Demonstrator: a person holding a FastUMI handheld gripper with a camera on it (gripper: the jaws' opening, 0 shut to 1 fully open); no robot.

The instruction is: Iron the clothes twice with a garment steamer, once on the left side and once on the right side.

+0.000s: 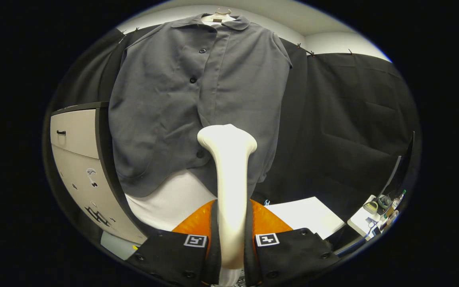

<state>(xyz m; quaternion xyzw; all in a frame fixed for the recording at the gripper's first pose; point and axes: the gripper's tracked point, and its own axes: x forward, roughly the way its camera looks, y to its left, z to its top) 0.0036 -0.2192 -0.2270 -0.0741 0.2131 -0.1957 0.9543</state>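
Black cloth lines the booth behind a grey shirt (197, 107) that hangs from a hanger (218, 16), buttoned down the front, with a white panel (173, 199) showing below its hem. We hold the hand-held gripper (231, 239) pinched on the neck of the white garment steamer (229, 175), one finger pressing on each side of it. The steamer's flared head (227, 140) sits in front of the lower part of the shirt, just right of the button line and near the hem; we cannot tell whether it touches the cloth.

We judge that we are at the bottom of a stroke or about to begin one, close to the middle of the shirt, so neither side reads as clearly finished. The next move calls for keeping the head flat against the cloth and drawing it steadily along one half of the shirt, away from the buttons.

Left of the shirt stands a pale cabinet (76, 135) with a closed drawer. Well right of the shirt, a tabletop (309, 219) carries a small cluster of items (383, 205), too small to name.
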